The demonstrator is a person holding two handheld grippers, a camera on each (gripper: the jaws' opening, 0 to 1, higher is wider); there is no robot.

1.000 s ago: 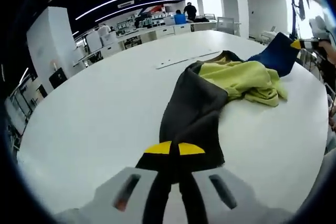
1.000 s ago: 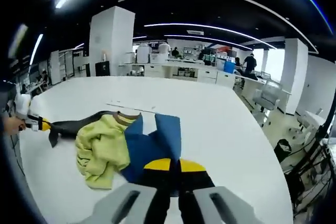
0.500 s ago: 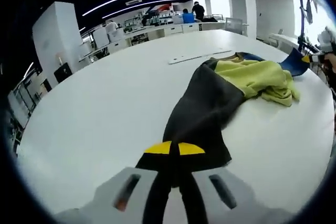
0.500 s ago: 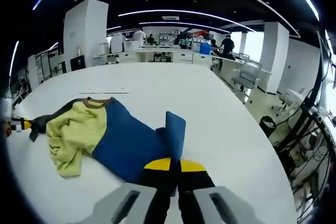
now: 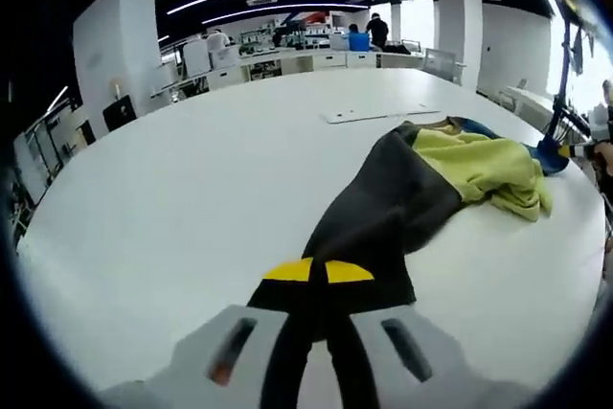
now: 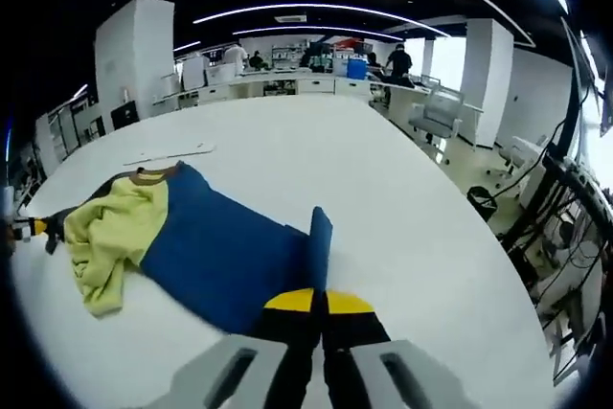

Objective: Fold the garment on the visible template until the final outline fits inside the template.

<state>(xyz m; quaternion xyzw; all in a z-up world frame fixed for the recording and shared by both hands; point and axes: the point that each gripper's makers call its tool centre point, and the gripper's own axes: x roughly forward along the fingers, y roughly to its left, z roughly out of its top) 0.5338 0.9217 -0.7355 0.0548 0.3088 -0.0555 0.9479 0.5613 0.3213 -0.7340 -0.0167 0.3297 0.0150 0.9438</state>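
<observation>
- In the left gripper view my left tool (image 5: 318, 275) rises from the bottom centre, its yellow-tipped jaws pressed together on the dark grey end of the garment (image 5: 383, 213).
- From that grip the garment runs up and to the right across the white bench (image 5: 172, 198): a dark grey stretch first, then a bunched yellow-green part at right of centre, with a sliver of blue at the far right edge.
- At that far right edge I see the right tool (image 5: 563, 147), small, at the blue end of the cloth; from here I cannot tell how its jaws stand.
- A thin flat white strip (image 5: 378, 114) lies on the bench just above the garment, in the upper middle of the frame.
- In the right gripper view my right tool (image 6: 319, 302) rises from the bottom centre, jaws closed on the blue end of the garment (image 6: 225, 256), where a fold of blue stands up just above the tips.
- The blue panel spreads to the left of centre on the bench (image 6: 383, 208), meeting the crumpled yellow-green part at the left.
- At the far left edge the left tool (image 6: 29, 228) sits at the dark end of the cloth.
- The strip (image 6: 170, 152) lies at upper left, just above the collar.
- Desks and people stand in the background at the top of both views.
</observation>
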